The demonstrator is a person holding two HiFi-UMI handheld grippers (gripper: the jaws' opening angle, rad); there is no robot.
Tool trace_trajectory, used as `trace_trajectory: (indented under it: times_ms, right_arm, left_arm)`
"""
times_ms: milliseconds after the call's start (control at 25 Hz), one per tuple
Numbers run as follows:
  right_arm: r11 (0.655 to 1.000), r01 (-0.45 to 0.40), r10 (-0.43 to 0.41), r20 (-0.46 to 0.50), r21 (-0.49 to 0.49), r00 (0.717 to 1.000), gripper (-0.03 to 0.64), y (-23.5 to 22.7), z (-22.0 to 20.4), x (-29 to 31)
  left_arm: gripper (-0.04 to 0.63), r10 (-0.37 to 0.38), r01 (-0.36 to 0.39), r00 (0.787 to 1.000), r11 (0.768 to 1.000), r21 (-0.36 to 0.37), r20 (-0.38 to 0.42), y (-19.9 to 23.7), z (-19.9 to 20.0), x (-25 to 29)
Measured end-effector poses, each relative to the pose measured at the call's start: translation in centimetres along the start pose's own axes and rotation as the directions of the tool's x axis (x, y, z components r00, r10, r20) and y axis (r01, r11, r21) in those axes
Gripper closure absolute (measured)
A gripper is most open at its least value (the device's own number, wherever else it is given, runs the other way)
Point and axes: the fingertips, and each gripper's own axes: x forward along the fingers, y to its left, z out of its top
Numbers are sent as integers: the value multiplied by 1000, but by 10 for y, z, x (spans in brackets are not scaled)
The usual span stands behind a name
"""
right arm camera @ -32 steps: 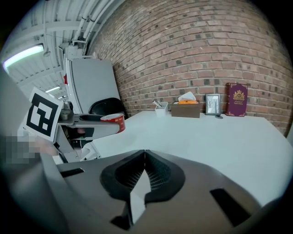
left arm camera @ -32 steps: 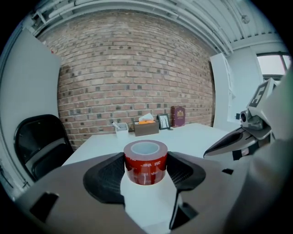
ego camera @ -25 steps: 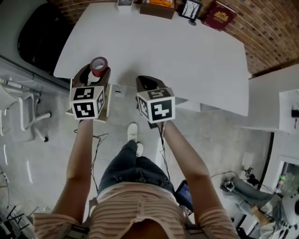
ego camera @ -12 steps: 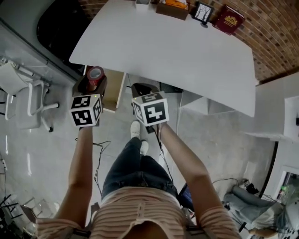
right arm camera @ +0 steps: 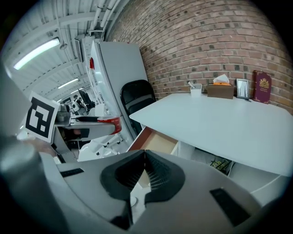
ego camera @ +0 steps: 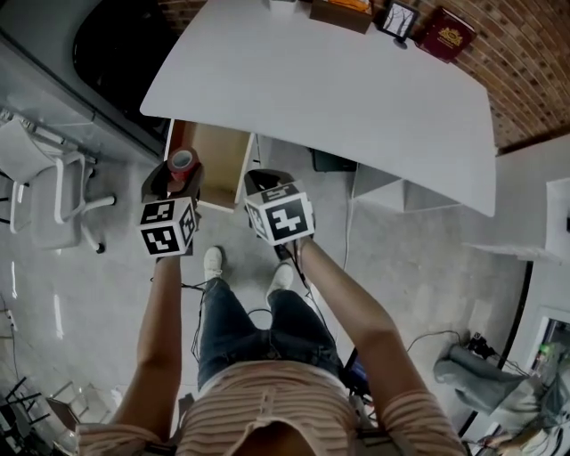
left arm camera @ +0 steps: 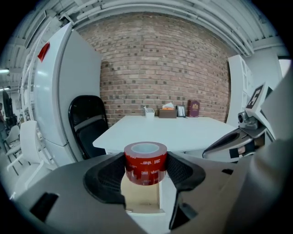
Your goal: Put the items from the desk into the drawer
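Note:
My left gripper (ego camera: 181, 169) (left arm camera: 145, 169) is shut on a red tape roll (ego camera: 182, 161) (left arm camera: 145, 162), held upright just above the front of the open wooden drawer (ego camera: 216, 152) (left arm camera: 142, 196). The drawer sticks out from under the left end of the white desk (ego camera: 329, 80) (left arm camera: 169, 130). My right gripper (ego camera: 264, 183) (right arm camera: 144, 170) is shut with nothing in it, to the right of the drawer and off the desk's front edge. The tape roll (right arm camera: 110, 124) shows at the left in the right gripper view.
At the desk's far edge stand a white cup (left arm camera: 149, 112), a tissue box (ego camera: 340, 12) (right arm camera: 220, 89), a small framed clock (ego camera: 396, 18) and a dark red book (ego camera: 449, 34) (right arm camera: 261, 86). A black chair (ego camera: 107, 53) (left arm camera: 87, 123) is left of the desk, white furniture (ego camera: 44, 191) further left.
The view has pulled back from the desk. The drawer now shows open and further out. My left gripper carried the tape roll from the desk edge to above the drawer's front.

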Motion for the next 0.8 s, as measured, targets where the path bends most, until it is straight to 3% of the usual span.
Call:
trace_trajectory:
  times_ms: [280,440,800]
  right_arm:
    - [996,66,-64,-36,58,997,600,34,6,57]
    - [984,128,-121,-70,121,990,600,50,-6,94]
    - [930,254,-232,-112,266,966,600,54,-29,145]
  left_arm:
    - [310,-155,157,987,986,59,-31,43,-18,26]
    - [310,-260,266,963,957,111,-71,65,-40,49]
    - [310,-402,425,903,889,172,-153,93,-80,104]
